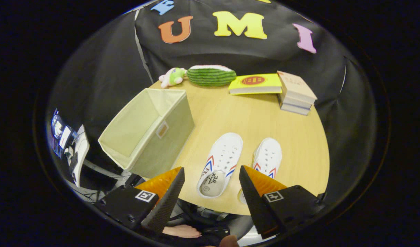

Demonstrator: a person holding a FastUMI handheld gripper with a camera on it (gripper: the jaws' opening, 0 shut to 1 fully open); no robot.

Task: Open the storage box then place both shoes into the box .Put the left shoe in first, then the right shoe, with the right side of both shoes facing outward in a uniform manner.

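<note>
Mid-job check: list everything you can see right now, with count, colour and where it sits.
Round wooden table: 1, light tan, under everything.
Open fabric storage box: 1, pale cream, on the table's near left, beyond the left finger.
White canvas shoes with red and blue stripes: 2, one between the fingers, the other just beyond the right finger.
Plush watermelon slice: 1, green, far edge.
Small plush toy: 1, pink and green, left of the watermelon.
Yellow book: 1, far side.
Stacked beige books: right of the yellow book.
Gripper: 1, fingers open, holding nothing.
Hand: 1, below the fingers.
</note>
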